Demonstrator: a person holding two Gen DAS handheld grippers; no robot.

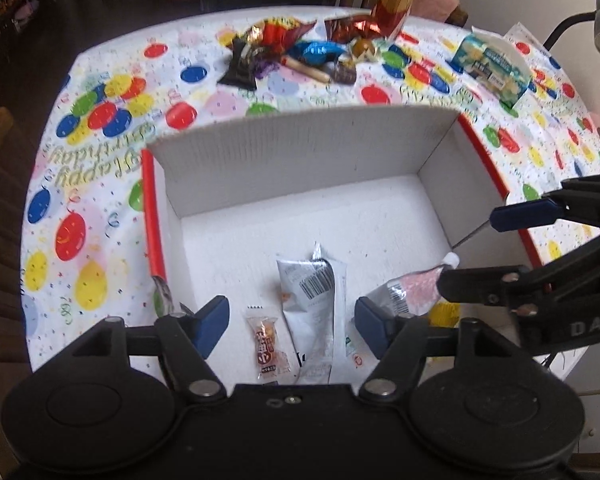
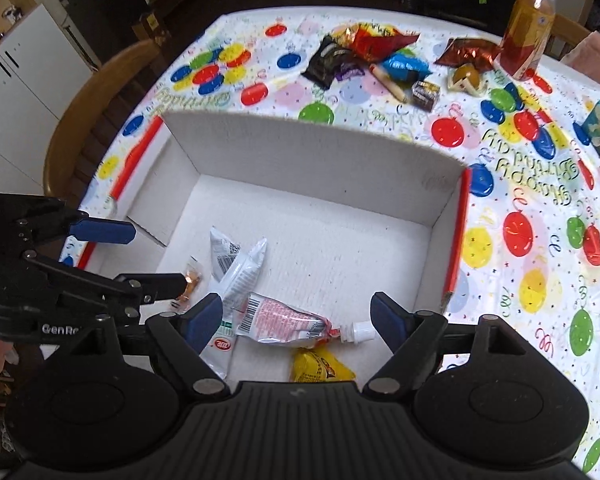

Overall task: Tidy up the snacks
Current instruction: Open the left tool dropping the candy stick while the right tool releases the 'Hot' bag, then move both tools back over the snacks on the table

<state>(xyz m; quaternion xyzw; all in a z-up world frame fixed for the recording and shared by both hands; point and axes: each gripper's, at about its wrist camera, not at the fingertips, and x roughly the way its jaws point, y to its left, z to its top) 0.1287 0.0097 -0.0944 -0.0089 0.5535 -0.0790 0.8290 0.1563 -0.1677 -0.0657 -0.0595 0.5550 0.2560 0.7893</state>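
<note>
Both grippers, left gripper (image 1: 292,322) and right gripper (image 2: 298,316), jaws apart, empty, above white box (image 2: 320,148) near edge; snack pile (image 2: 372,60) at table's far edge.

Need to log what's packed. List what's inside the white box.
In the white box: a pink spouted pouch, two silver pouches, a small orange sweet and a yellow packet. The claw bodies cover the near edge.

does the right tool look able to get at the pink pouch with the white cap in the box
Probably yes. The right tool hangs open over the box, and the pink pouch lies uncovered right between its fingers. The box is open-topped, and the left tool sits off to the side, not across the pouch.
</note>
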